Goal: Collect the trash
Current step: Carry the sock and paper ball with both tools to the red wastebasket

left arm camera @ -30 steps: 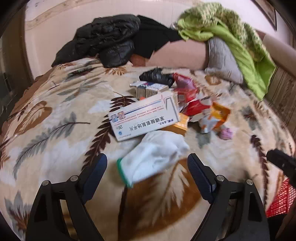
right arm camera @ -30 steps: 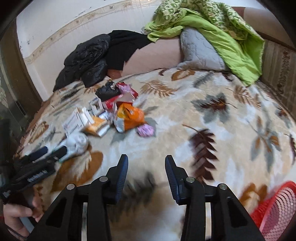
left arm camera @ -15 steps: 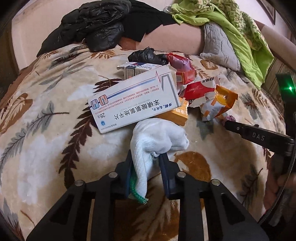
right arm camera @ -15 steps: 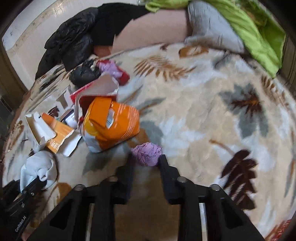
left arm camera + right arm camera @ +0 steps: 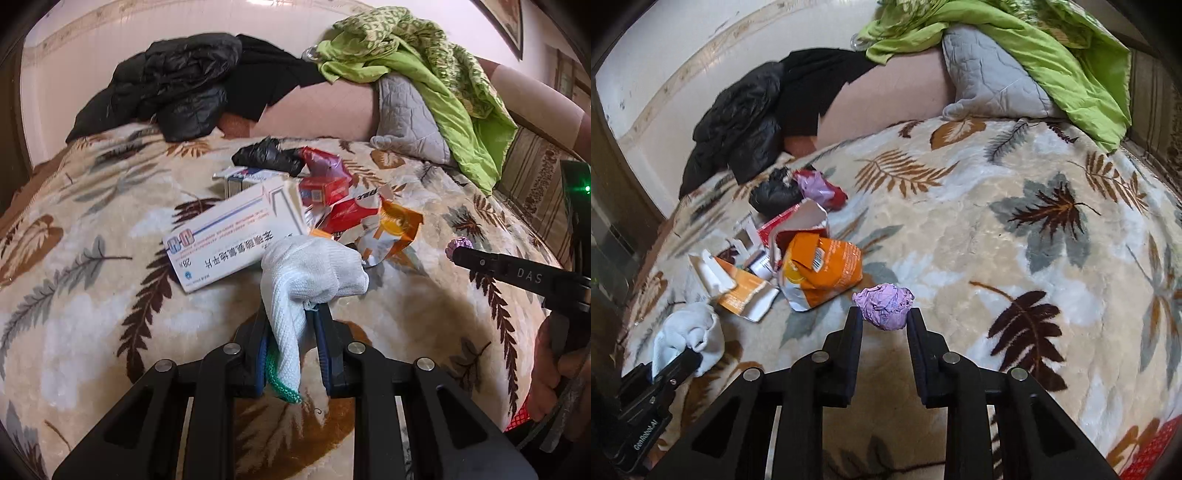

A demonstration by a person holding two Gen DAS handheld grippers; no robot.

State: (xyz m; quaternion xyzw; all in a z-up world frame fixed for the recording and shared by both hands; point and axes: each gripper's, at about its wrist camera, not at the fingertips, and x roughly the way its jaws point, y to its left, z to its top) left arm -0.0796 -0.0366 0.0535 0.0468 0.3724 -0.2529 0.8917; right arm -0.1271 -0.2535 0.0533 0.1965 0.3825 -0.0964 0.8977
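Observation:
My left gripper [image 5: 291, 314] is shut on a white knit glove [image 5: 306, 273] with a green cuff, which bulges above the fingers over the leaf-patterned blanket [image 5: 92, 295]. Between the fingers of my right gripper [image 5: 882, 314] sits a crumpled purple paper ball [image 5: 884, 304], and the jaws are shut on it. In the right wrist view the glove [image 5: 689, 334] and the left gripper show at the lower left. The rest of the trash lies in a heap: a white medicine box [image 5: 236, 240], an orange snack bag [image 5: 820, 269], red wrappers [image 5: 325, 177] and a black bag [image 5: 774, 194].
Black jackets [image 5: 173, 85], a grey pillow [image 5: 990, 77] and a green quilt [image 5: 1052, 48] are piled against the headboard. A red mesh basket [image 5: 1148, 450] shows at the lower right edge. A hand [image 5: 554, 373] holds the right gripper's handle.
The left jaws went from wide open to shut on the glove and raised it. The right gripper moved in on the purple ball, clamped it, and now holds it up off the blanket.

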